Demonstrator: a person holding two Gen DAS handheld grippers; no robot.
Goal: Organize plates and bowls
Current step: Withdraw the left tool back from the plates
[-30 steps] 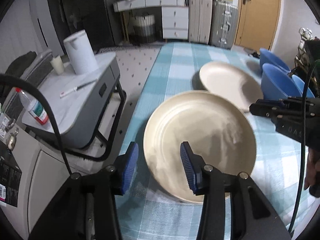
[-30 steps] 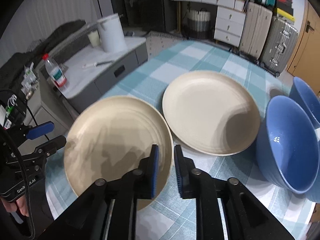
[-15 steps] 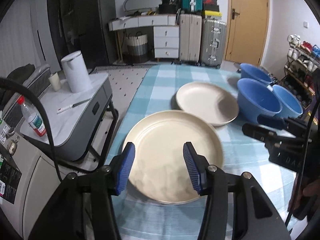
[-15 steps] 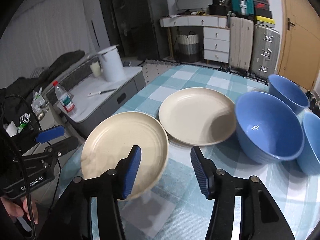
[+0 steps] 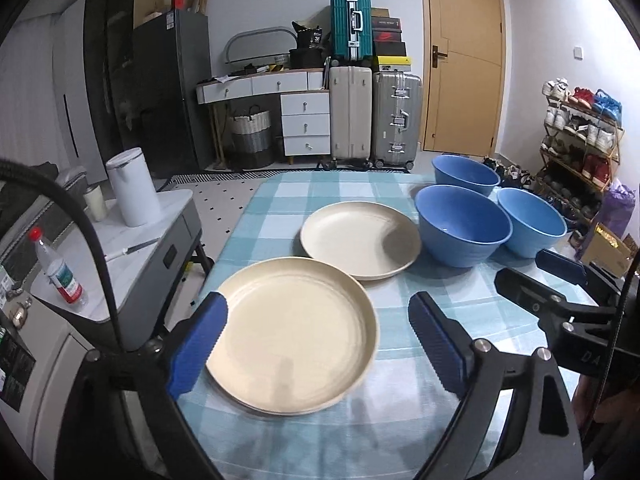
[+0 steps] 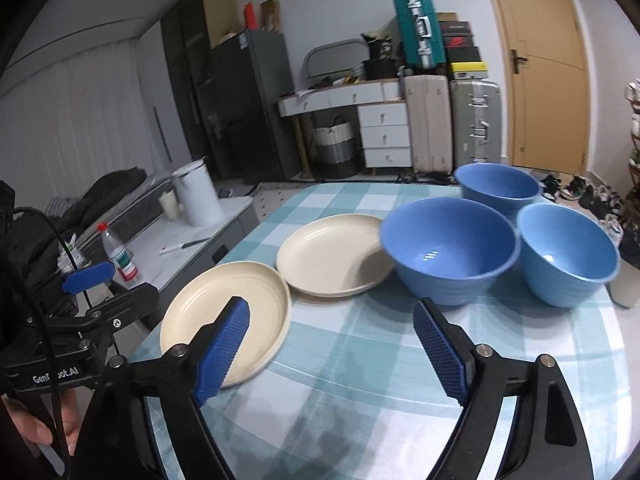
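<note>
Looks like someone's lived-in apartment: stacked suitcases [image 5: 374,114], a shoe rack [image 5: 580,140], a fridge [image 5: 172,88] and a white dresser [image 5: 306,124].

Right tool [image 6: 332,344] agape above tablecloth [image 6: 360,380]; two plates [image 6: 332,256], three bowls [image 6: 448,248].

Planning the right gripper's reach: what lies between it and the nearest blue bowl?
Only bare checked tablecloth lies between the right gripper and the nearest blue bowl, per the right wrist view.

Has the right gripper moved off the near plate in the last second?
Yes. The right gripper was shut on the near plate; now it is open, pulled back and up, the plate lying flat on the table.
</note>
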